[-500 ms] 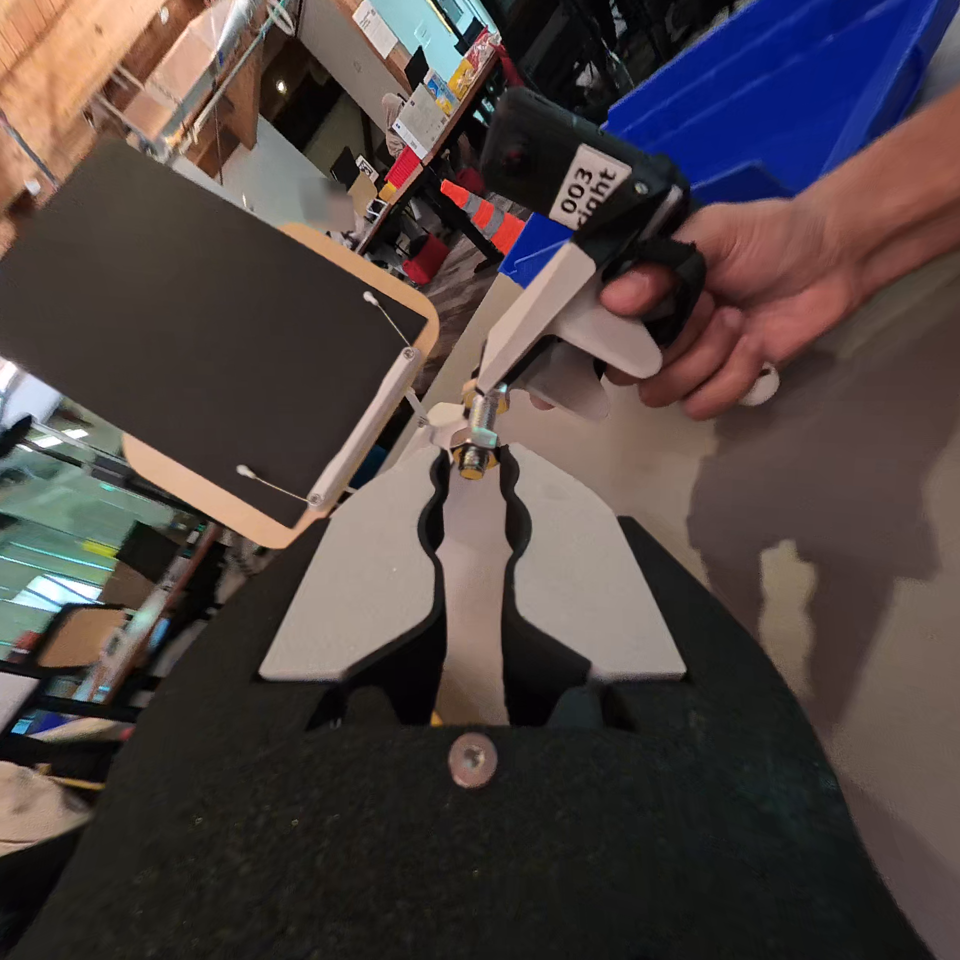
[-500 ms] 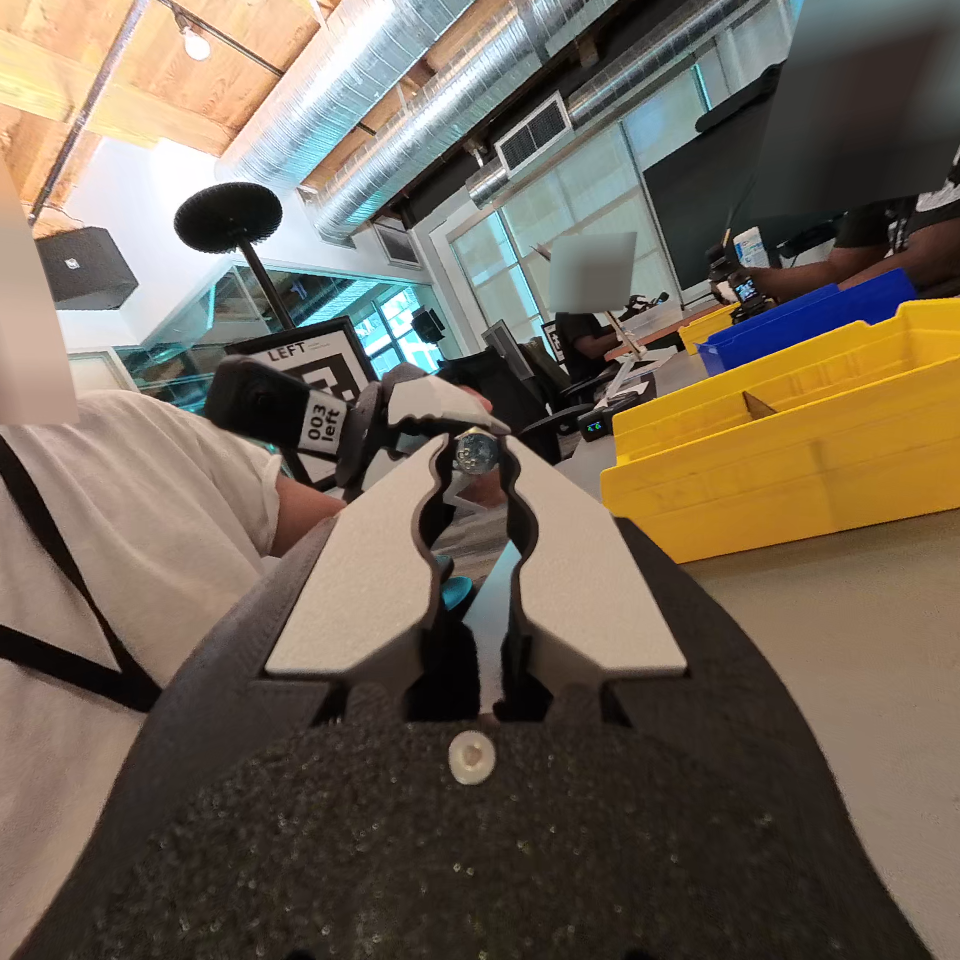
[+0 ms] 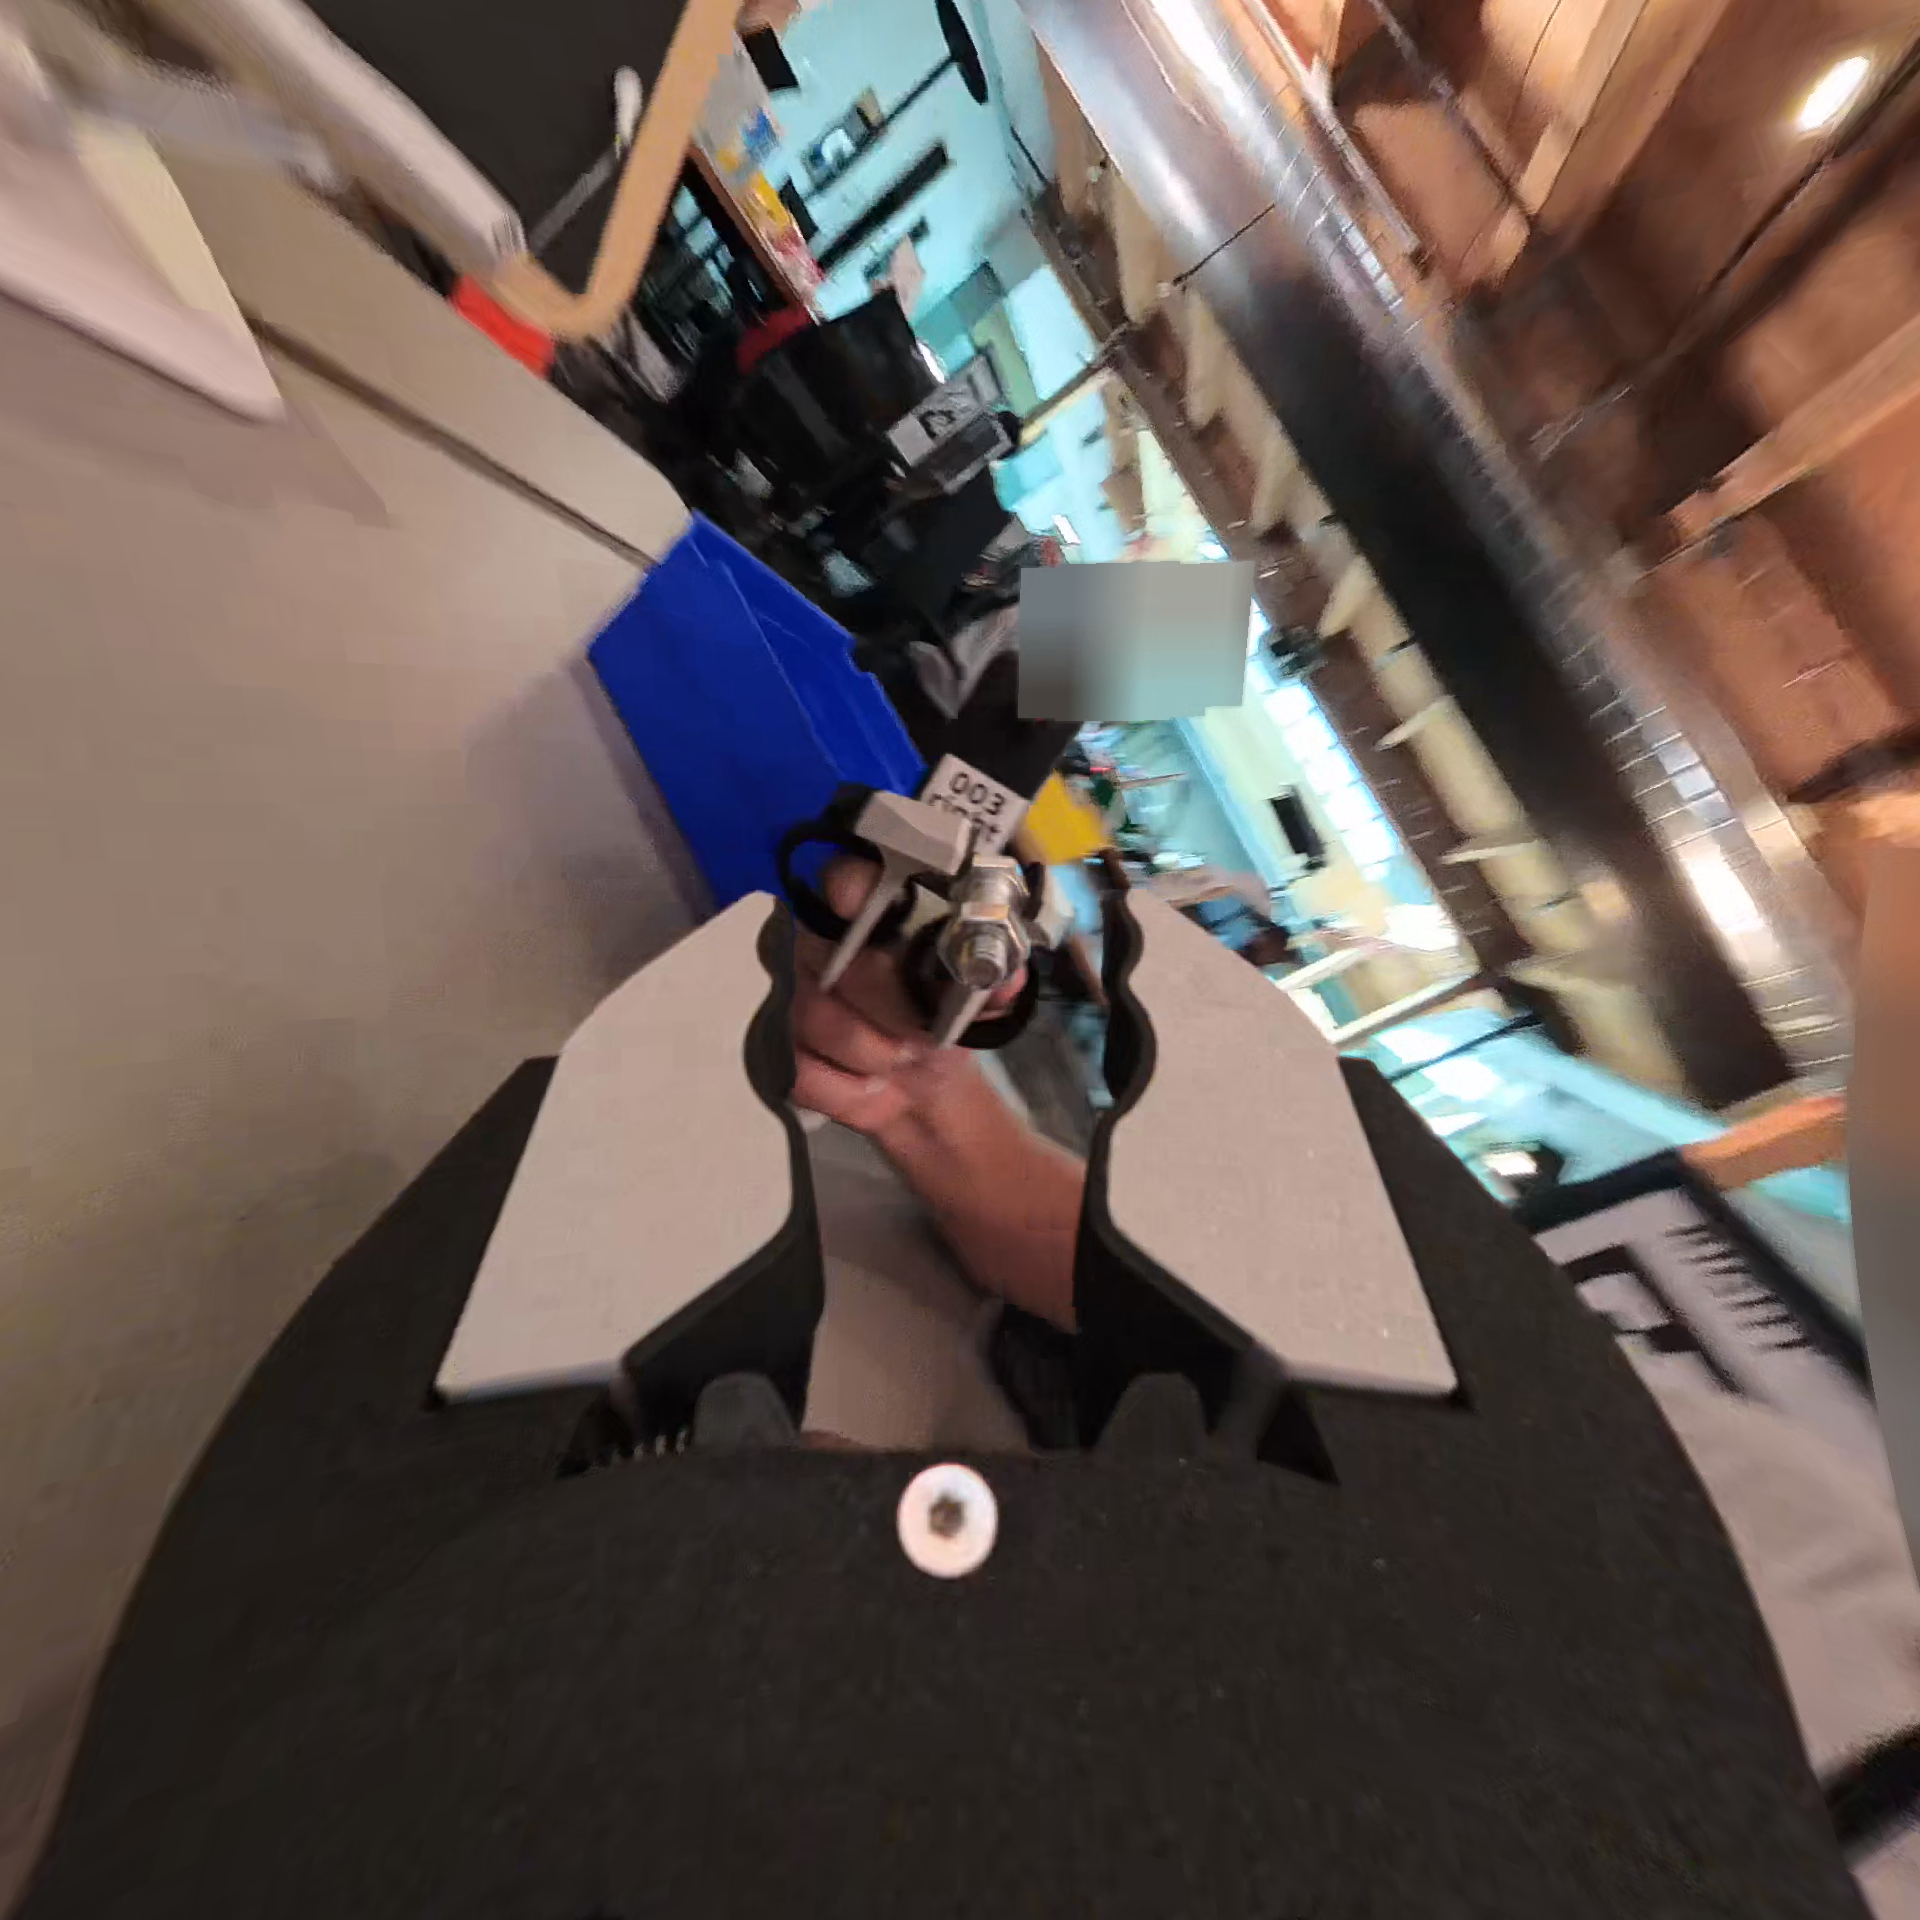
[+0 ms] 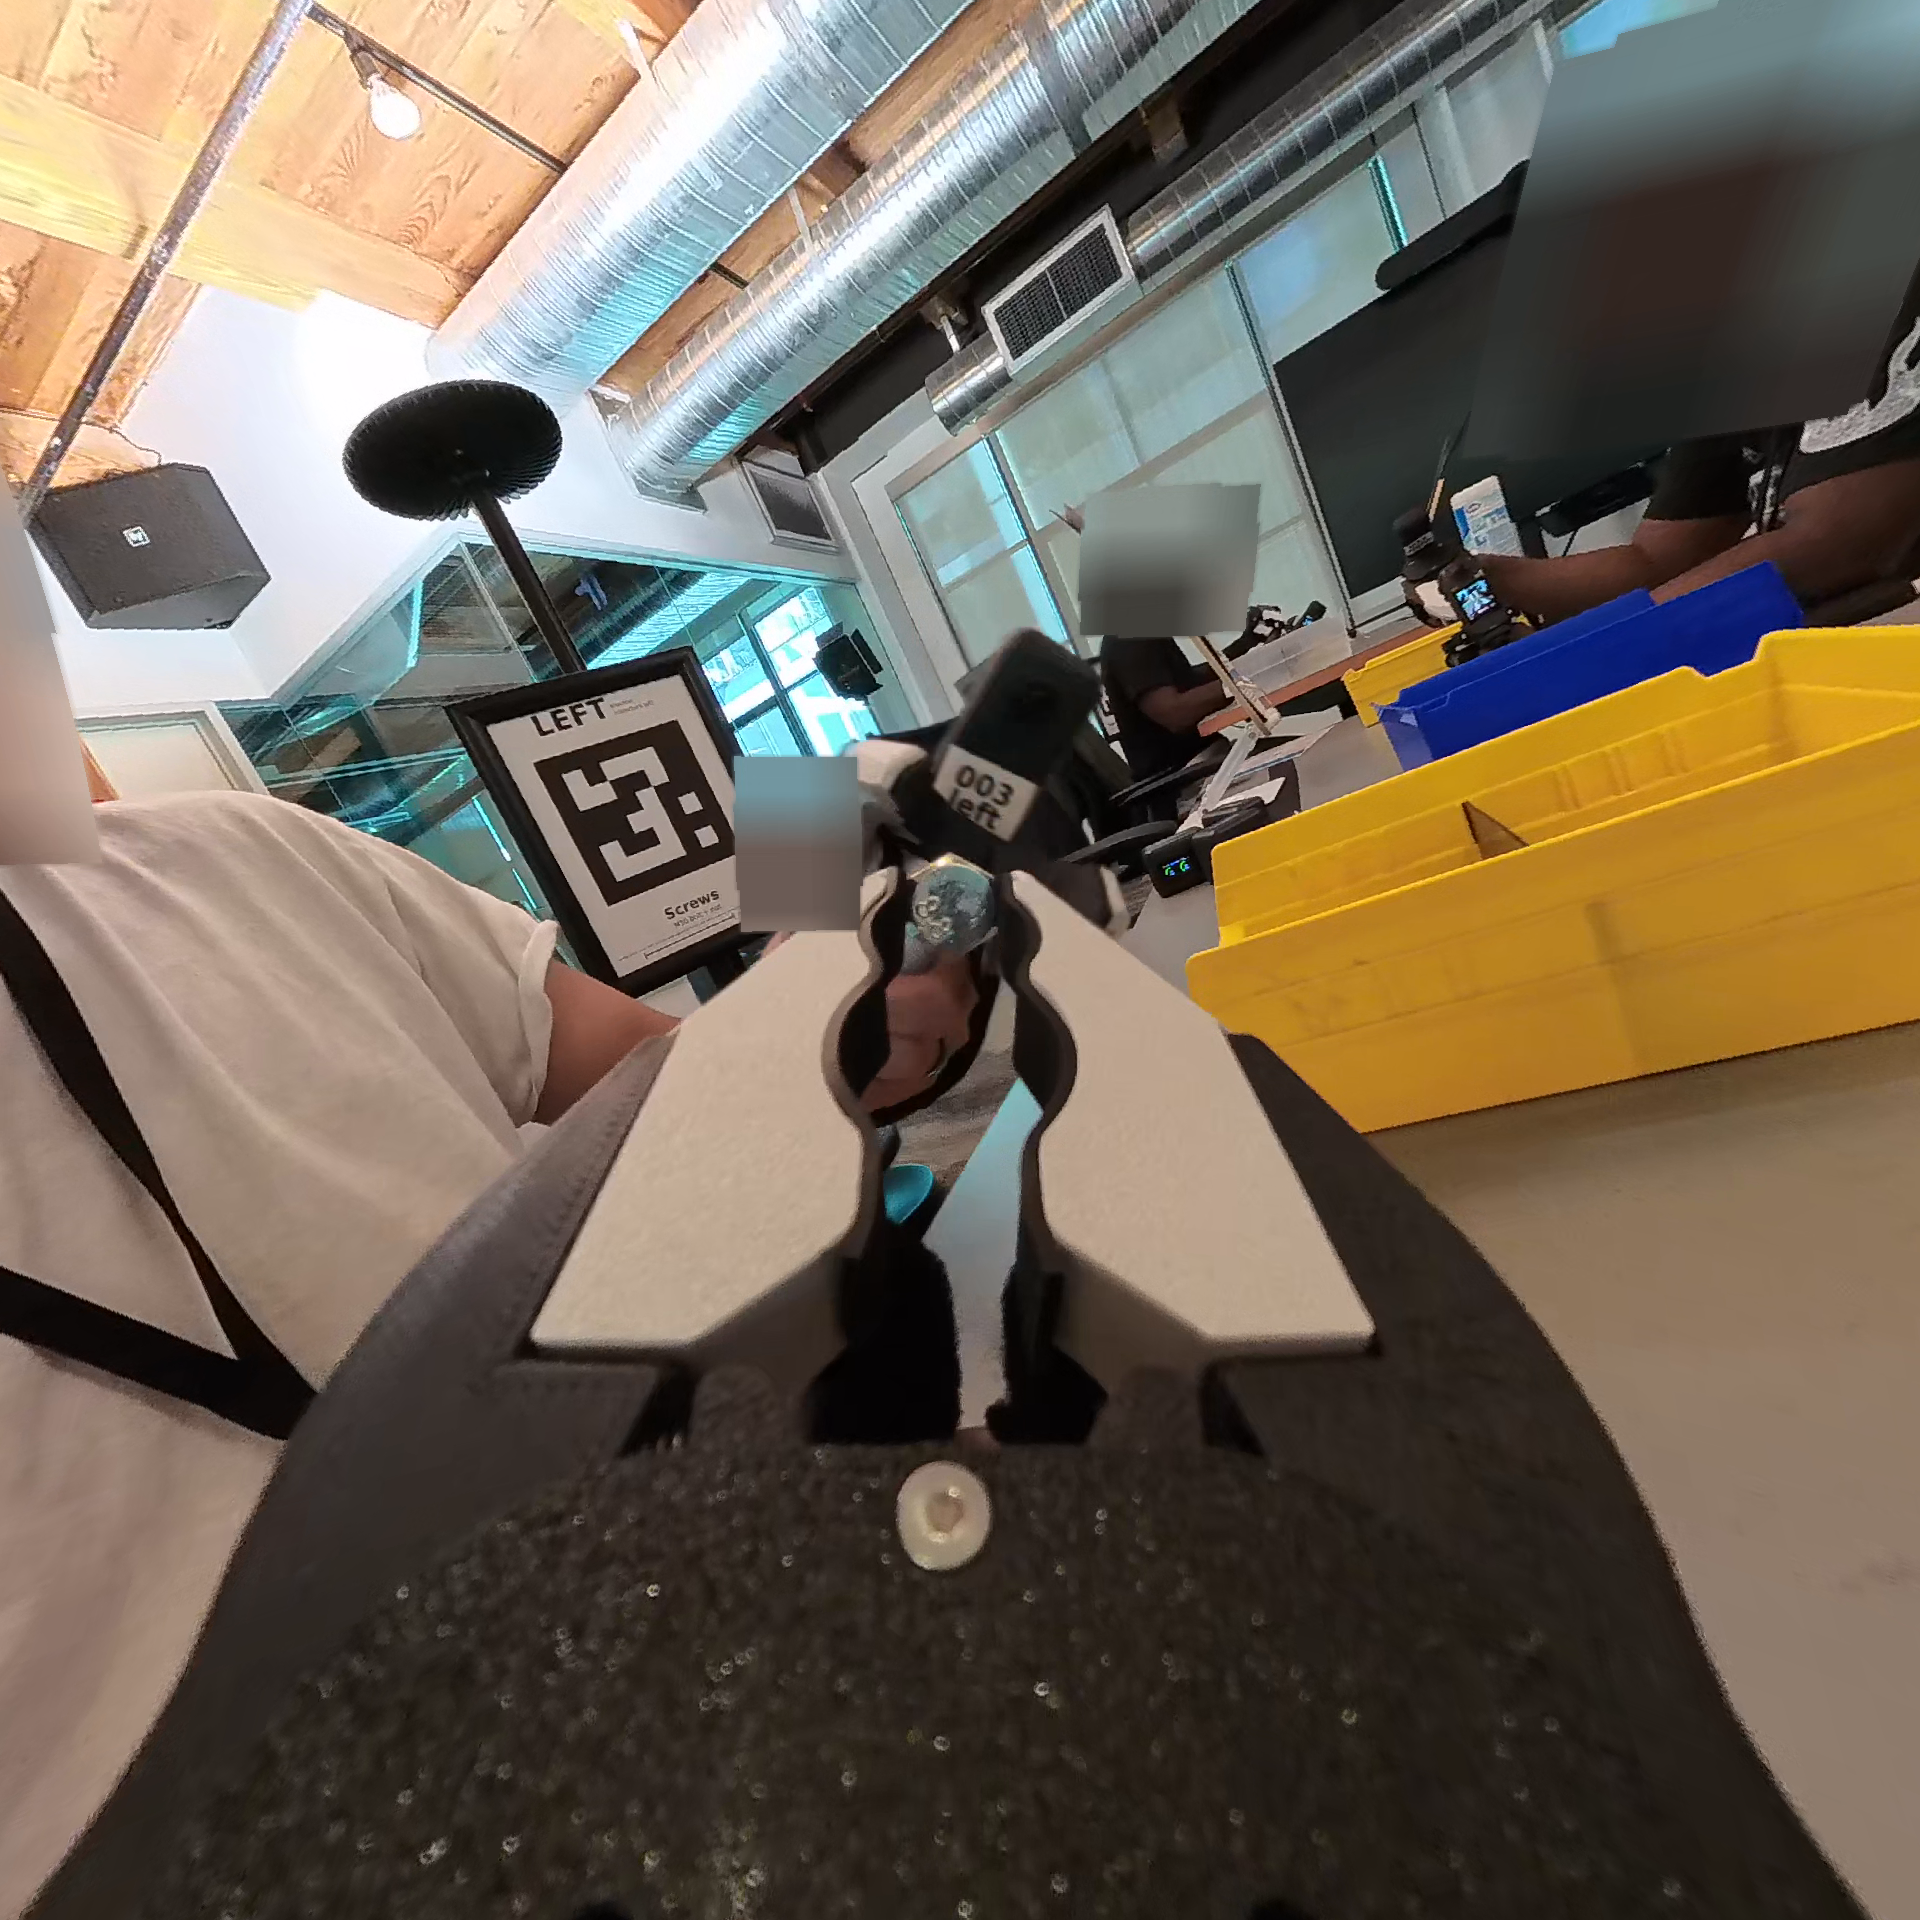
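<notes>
- A steel bolt point(image 4: 951, 914) with a nut point(image 3: 982, 935) threaded on is clamped at its hex head between the right gripper's point(image 4: 948, 920) fingertips.
- It is judged rigid, heavy for its size and slippery; the nut's flats offer the surest hold.
- The left gripper point(image 3: 940, 935), jaws spread wide and empty, is held facing the threaded end, just short of it.
- A yellow bin point(image 4: 1558, 935) lies right of the right gripper.

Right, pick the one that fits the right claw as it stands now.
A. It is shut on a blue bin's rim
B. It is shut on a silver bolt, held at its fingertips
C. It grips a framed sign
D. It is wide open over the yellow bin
B: in the right wrist view the right claw has both fingertips closed on the head of a silver bolt, while the yellow bin sits apart on the table.
</notes>
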The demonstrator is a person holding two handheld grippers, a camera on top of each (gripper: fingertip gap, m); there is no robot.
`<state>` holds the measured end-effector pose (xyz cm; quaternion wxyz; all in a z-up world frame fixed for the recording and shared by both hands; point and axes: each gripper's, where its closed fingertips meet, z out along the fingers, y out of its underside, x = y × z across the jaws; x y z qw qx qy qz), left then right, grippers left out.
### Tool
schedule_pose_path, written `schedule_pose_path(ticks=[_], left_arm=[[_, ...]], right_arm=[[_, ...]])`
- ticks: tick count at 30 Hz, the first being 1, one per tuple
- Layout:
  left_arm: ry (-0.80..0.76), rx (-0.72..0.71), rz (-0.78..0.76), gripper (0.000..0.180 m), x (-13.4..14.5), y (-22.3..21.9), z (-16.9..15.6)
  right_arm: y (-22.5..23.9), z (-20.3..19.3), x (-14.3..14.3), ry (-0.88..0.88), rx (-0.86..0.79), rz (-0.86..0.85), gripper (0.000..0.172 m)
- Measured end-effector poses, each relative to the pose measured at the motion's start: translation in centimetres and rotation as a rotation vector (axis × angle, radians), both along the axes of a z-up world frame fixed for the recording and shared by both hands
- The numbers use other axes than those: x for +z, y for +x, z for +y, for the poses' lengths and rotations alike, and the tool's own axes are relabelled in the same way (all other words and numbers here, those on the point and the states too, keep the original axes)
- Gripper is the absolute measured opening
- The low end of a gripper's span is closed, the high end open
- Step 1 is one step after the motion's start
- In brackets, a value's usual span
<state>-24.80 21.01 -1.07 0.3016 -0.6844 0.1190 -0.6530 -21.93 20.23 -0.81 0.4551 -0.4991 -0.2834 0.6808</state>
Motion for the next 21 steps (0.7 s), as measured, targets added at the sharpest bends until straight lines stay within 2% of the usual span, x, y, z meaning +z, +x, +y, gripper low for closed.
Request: schedule_pose_path(ticks=[3, 6, 9, 11, 14, 17, 19, 21], left_arm=[[-0.23, -0.083, -0.091, 0.051, -0.9, 0.6, -0.2], [-0.366, -0.184, -0.169, 0.05, -1.1, 1.4, -1.3], [-0.416, -0.222, -0.194, 0.047, -1.3, 1.9, -2.0], [-0.41, -0.215, -0.192, 0.038, -1.3, 2.0, -2.0], [-0.38, -0.21, -0.191, 0.017, -1.0, 1.8, -1.8], [-0.298, -0.197, -0.14, 0.016, -1.0, 1.7, -1.8], [-0.151, -0.187, -0.061, 0.016, -1.0, 1.7, -2.0], [0.096, -0.16, 0.074, 0.016, -0.9, 1.7, -2.1]], right_arm=[[0.1, 0.0, 0.1, 0.004, -0.005, -0.002, 0.017], [0.2, 0.2, 0.0, 0.002, -0.012, -0.004, 0.017], [0.1, 0.2, -0.1, 0.003, -0.014, -0.012, 0.017], [-0.2, 0.1, -0.3, 0.011, -0.013, -0.026, 0.017], [-0.6, -0.2, -0.6, 0.03, -0.012, -0.052, 0.017], [-0.7, -0.2, -0.6, 0.032, -0.016, -0.054, 0.017], [-0.7, -0.3, -0.5, 0.025, -0.004, -0.045, 0.017], [-0.7, -0.4, -0.3, 0.024, -0.003, -0.04, 0.017]])
